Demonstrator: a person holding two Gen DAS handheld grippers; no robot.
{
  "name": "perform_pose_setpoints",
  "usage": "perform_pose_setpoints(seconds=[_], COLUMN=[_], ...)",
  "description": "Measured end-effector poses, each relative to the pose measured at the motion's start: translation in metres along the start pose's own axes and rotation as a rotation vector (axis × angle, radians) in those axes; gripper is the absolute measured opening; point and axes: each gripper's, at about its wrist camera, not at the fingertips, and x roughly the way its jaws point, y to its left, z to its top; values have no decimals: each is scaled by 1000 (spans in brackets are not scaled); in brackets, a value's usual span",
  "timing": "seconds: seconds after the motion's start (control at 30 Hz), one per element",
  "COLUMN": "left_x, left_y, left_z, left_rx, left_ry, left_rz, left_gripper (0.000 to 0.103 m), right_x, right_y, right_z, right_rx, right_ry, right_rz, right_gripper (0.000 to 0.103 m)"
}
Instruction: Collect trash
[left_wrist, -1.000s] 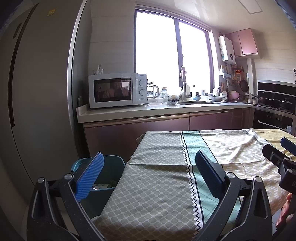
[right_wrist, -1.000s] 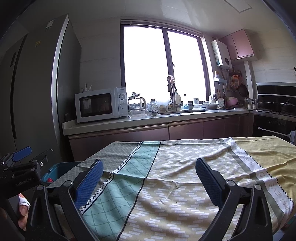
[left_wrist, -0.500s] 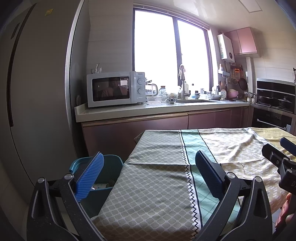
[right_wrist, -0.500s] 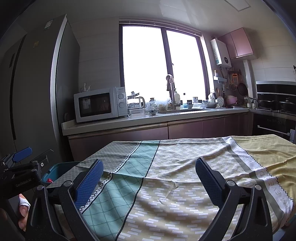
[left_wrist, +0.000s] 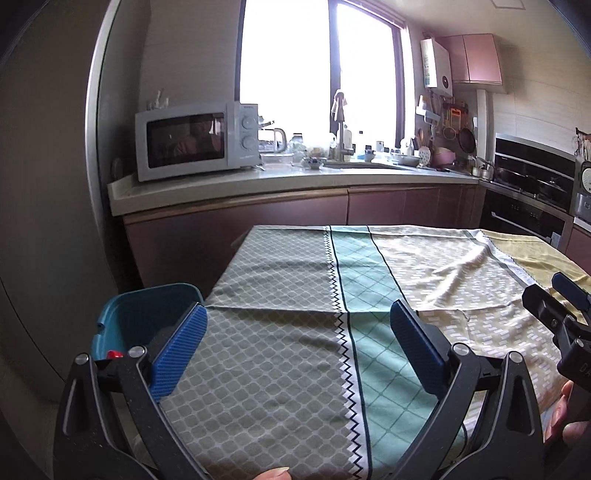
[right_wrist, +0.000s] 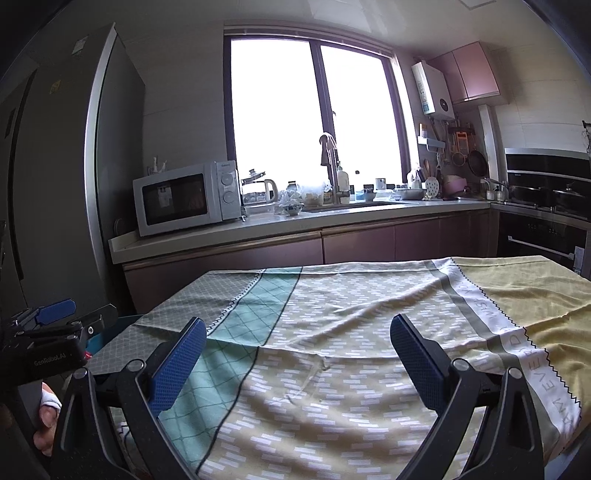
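A person stands at the near end of a worktop (left_wrist: 295, 369) and holds a tool in each hand. The left tool (left_wrist: 299, 350) has its two blue pads spread wide, and nothing is between them. The right tool (right_wrist: 299, 354) is spread wide too, and it also holds nothing. Both hang just above the near edge of the worktop.

A big cloth (right_wrist: 351, 332) covers the worktop. It has a grey part on the left, then a green stripe, then a pale part with little white marks, and a plain yellow part on the far right. The cloth is a bit wrinkled in the middle.

A blue bin (left_wrist: 144, 314) sits low at the left side of the worktop, just beside the grey part of the cloth. The left pad of the left tool hides part of it. Something small and red (left_wrist: 115, 354) shows inside the bin (I cannot tell what it is). No loose trash shows on the cloth.

Far behind the worktop runs a long kitchen counter. A white microwave (right_wrist: 184, 199) stands on its left end, and a tap (right_wrist: 332, 170) stands by the bright window (right_wrist: 314, 118). A tall grey fridge (right_wrist: 55, 166) fills the left side of the room.
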Motion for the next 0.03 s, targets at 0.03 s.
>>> perform_pose_setpoints(seconds=[0.03], left_x=[11], left_y=[-2], left_z=[4], left_rx=[0], left_ry=[27], left_rz=[3], left_gripper=[97], right_x=[5], right_y=[-10], right_z=[2], right_rx=[8], right_ry=[24], right_rz=[-14], right_gripper=[96])
